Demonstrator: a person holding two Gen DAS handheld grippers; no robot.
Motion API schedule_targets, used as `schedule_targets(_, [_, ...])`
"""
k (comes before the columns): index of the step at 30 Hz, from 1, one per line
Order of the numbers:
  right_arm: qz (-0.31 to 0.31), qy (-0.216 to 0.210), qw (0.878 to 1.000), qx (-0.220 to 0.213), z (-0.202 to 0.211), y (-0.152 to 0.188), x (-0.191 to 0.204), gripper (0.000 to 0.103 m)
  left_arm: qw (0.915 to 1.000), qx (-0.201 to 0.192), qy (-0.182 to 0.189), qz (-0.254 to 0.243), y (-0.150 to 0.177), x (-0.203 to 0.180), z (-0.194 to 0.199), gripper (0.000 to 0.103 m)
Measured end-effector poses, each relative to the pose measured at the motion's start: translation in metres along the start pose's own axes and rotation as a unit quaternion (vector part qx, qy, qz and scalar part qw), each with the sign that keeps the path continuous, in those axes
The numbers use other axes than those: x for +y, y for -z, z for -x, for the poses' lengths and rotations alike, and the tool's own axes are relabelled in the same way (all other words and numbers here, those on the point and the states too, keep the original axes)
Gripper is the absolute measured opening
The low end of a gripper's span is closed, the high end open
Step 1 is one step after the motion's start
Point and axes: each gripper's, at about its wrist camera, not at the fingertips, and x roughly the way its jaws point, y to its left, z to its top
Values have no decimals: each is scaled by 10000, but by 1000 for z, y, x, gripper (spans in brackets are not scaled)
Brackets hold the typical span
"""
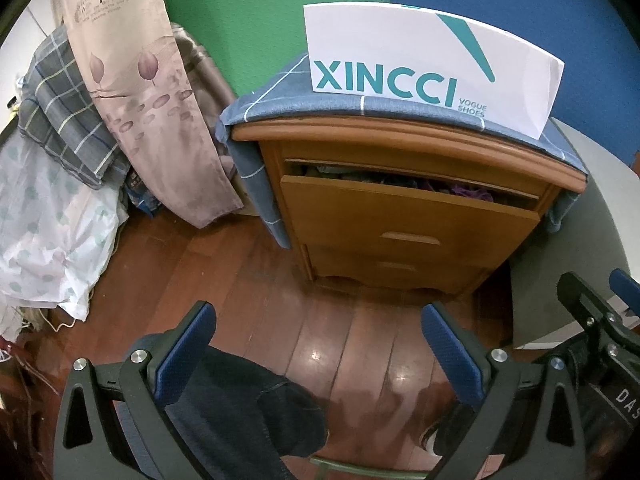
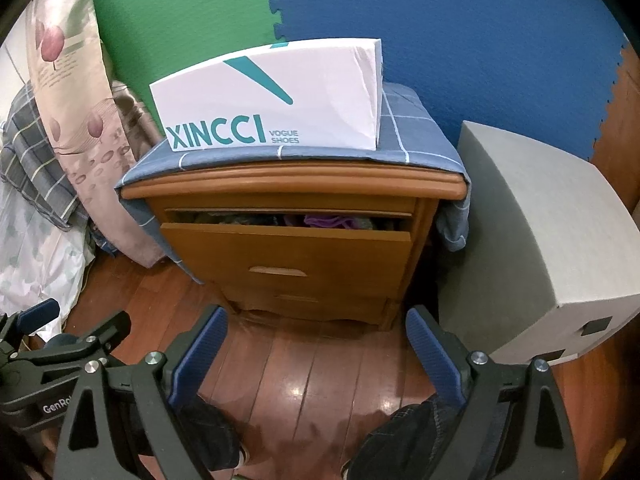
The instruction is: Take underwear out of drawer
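Top drawer (image 2: 286,250) of the wooden nightstand (image 2: 296,188) stands partly pulled out, a narrow slot showing along its upper edge. Inside, bunched clothing; a purple piece, likely the underwear (image 2: 328,221), lies toward the right of the slot. Nothing has been lifted out yet.

Left gripper (image 1: 318,344) hangs over the wooden floor (image 1: 344,344), well short of the nightstand, fingers wide, nothing between them. Right gripper (image 2: 316,346) likewise: fingers wide and bare, low and near, facing the drawer front.

Judgement: opening looks partly done; reaching in, gripping and lifting remain. The slot seems tight under the nightstand's top lip, so the drawer probably wants pulling further first, by the handle (image 2: 278,271) on its front.

Room: open floor between grippers and nightstand. Grey box (image 2: 540,240) close on the right, draped curtain (image 2: 80,120) and bedding (image 1: 52,216) on the left. Blue checked cloth (image 2: 416,128) hangs over both nightstand sides; white shoe box (image 2: 276,100) sits on top, clear of the drawer
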Motion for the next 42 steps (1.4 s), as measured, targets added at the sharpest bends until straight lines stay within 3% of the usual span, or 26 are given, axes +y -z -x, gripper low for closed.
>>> schedule_targets(8, [16,23,9999,-144,-2,-10,-15,93,9998,95,146,85,-11,-1,-11,102])
schedule_targets(13, [120,-192,9979,-601,-1,-24,-38,93,9990,99,299,304,-20,2,-20,102])
schedule_targets(17, [180,-382,9953,-876,-14,-32,-63,93,9922,116,832,925,-28,8,-38,102])
schedule_targets(19, [78,-416,9956,-841,-25,-32,-75,93,9854,124,1096,1294,-31,11,-48,102])
schedule_targets(23, [-236,-706,9942,-775,-42,-31,-94,93,9595,6,1756,2204,-36,14,-78,102])
schedule_targets(28, [-618,-1008,9901,-754,-50,-25,-108,93,9359,235,2082,2832,-43,7,-122,102])
schedule_targets(33, [-665,-1124,9883,-784,-51,-22,-109,93,9105,452,2117,3522,-51,12,-157,102])
schedule_targets(37, [-567,-1193,9887,-704,-54,-20,-105,93,9051,473,2026,3708,-57,16,-175,102])
schedule_targets(42, [-443,-1281,9891,-583,-60,-19,-96,93,8869,638,2051,4090,-57,25,-197,102])
